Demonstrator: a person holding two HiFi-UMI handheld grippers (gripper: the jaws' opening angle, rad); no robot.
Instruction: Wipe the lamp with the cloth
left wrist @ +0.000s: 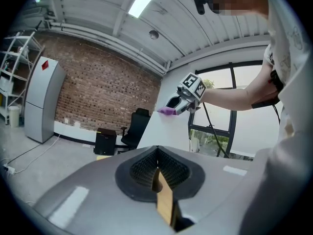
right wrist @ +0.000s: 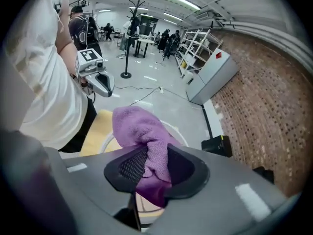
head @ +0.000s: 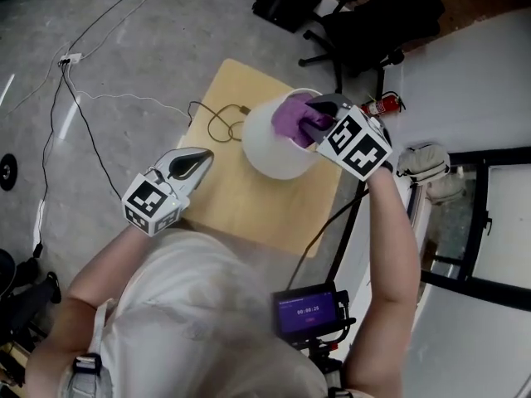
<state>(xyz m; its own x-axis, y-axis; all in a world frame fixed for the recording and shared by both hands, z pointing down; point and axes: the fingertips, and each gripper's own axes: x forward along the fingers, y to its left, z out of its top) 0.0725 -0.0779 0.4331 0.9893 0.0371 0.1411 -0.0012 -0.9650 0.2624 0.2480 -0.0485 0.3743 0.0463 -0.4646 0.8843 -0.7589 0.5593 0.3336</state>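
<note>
A white lampshade [head: 267, 148] stands on a small wooden table [head: 241, 201]. My right gripper [head: 318, 113] points steeply down over the shade's open top, shut on a bunched purple cloth [head: 292, 118]. The right gripper view shows the cloth [right wrist: 141, 129] pinched between the pads, hanging over the shade's rim [right wrist: 180, 135]. Left of the shade, over the table's near left part, my left gripper [head: 195, 162] is held about level and apart from it, jaws shut and empty. In the left gripper view, the right gripper [left wrist: 175, 104] and cloth [left wrist: 167, 111] sit atop the shade [left wrist: 159, 131].
A dark lamp cable [head: 217, 121] loops on the table's far left corner. Beyond the table are a black office chair [head: 365, 23], a black box [head: 286, 2] and a red fire extinguisher [head: 382, 104]. White cables [head: 91, 98] trail over the floor. A small screen [head: 309, 312] hangs at my chest.
</note>
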